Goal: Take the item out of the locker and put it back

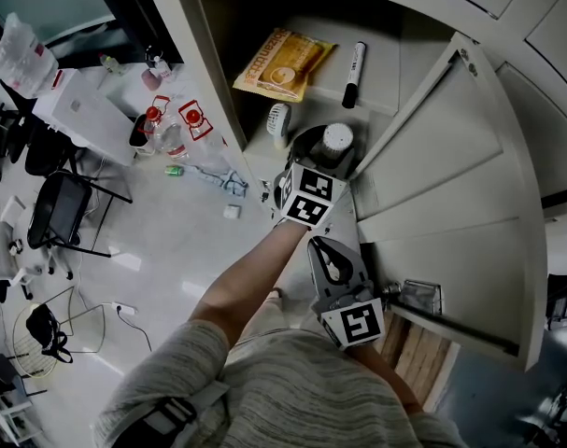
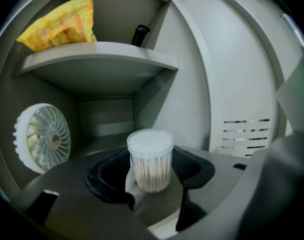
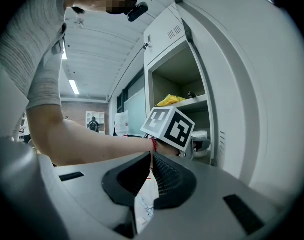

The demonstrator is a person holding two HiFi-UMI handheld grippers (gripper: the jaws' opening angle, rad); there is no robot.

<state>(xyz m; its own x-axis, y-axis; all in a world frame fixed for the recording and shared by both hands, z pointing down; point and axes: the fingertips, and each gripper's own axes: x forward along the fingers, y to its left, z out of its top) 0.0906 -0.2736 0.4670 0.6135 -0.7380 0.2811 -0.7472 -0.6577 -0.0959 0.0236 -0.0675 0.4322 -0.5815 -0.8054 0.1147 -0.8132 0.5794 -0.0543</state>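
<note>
Cotton-swab jar (image 2: 150, 159), a clear round container with a white lid, stood upright in the lower compartment of the locker (image 1: 201, 73), below the shelf (image 2: 101, 51). The left gripper (image 2: 154, 198) reached into that compartment with its jaws spread wide, one on either side of the jar. A strip of bare surface showed between the jar and the right-hand jaw, so the pads were not pressing on it. A small white fan (image 2: 41, 138) stood at the left of the same compartment, well apart from the jar. On the shelf above lay a yellow packet (image 2: 61, 26) at the left and a black marker pen (image 1: 354, 73) to its right. The locker door (image 1: 451, 185) stood open at the right. The right gripper (image 3: 151, 165) was outside the locker, nearer the person than the left gripper and just beside the door. Its jaws were closed together with only a thin slit between them and nothing held. In the right gripper view, the marker cube (image 3: 169, 126) of the left gripper and the person's forearm (image 3: 91, 139) appeared in front of the open locker.
</note>
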